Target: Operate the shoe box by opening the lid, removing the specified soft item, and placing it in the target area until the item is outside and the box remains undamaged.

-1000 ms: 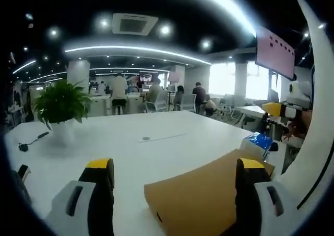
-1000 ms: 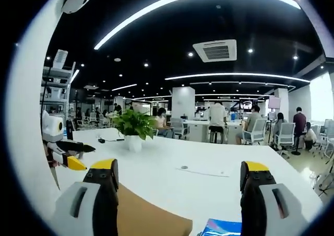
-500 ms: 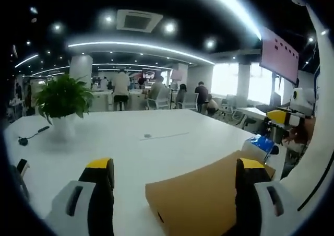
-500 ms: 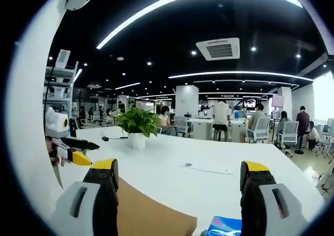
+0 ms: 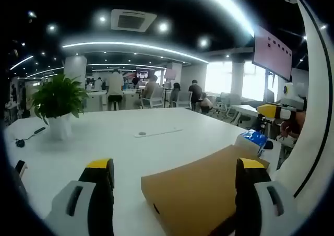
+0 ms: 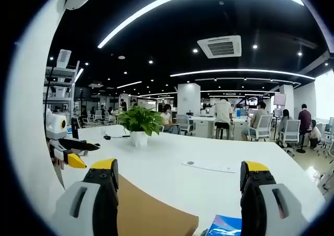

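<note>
A brown cardboard shoe box (image 5: 201, 194) lies on the white table (image 5: 130, 147), its flat top facing up just beyond my left gripper (image 5: 175, 165). That gripper is open, and the box sits between and past its jaws toward the right one. A blue soft item (image 5: 254, 138) rests on the table past the box's far corner. In the right gripper view, the box (image 6: 151, 215) lies low between the jaws of my open right gripper (image 6: 180, 168), with the blue item (image 6: 224, 226) at the bottom edge. Each gripper shows in the other's view: the right gripper (image 5: 279, 110) and the left gripper (image 6: 65, 147).
A potted green plant (image 5: 58, 103) in a white pot stands on the table's far left side, also the plant (image 6: 140, 124). A small black cable (image 5: 28, 137) lies near it. A flat strip (image 6: 206, 166) lies mid-table. People sit at desks in the office behind.
Both views have shifted slightly with the hands. The box looks a little larger and nearer in each view. Both grippers stay open.
</note>
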Demonstrator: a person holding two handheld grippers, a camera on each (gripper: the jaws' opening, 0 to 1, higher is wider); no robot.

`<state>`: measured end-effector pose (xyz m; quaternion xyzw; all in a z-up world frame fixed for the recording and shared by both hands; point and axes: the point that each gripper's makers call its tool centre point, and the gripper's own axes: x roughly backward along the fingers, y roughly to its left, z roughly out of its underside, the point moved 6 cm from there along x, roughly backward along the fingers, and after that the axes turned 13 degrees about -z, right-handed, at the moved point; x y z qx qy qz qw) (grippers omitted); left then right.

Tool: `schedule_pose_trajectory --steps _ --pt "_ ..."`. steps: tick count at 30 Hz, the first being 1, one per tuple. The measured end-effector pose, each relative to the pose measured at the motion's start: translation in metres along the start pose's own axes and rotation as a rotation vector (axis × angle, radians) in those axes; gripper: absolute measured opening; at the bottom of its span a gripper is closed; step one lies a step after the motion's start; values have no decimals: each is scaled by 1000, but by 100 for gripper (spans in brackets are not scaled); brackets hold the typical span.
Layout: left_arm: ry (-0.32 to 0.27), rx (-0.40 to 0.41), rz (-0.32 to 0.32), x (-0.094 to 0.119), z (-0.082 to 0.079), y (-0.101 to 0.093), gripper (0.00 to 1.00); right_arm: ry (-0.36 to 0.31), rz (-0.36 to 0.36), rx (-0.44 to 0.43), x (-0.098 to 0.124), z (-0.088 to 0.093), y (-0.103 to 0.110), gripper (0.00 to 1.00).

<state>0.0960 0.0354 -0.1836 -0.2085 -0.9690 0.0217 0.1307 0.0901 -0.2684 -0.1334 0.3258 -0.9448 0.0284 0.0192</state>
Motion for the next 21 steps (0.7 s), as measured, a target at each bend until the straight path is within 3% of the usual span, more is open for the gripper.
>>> schedule_pose_trajectory --steps 5,7,9,12,14,18,21 --pt "12 -10 -8 0 0 2 99 14 -4 -11 1 3 2 100" --pt "16 8 -20 -2 0 4 99 31 -17 33 1 4 4 100" --pt "23 22 -25 -4 1 4 99 100 -26 109 2 6 6 100" --pt "6 -1 5 -6 1 -3 99 120 -29 164 1 5 7 100" --pt "-14 -27 22 -5 1 -6 99 120 -32 141 0 5 8 100" --pt "3 -12 21 -6 3 -8 99 110 -25 117 1 5 8 100" --pt "5 -8 19 -6 5 -9 99 148 -11 123 3 9 6 100"
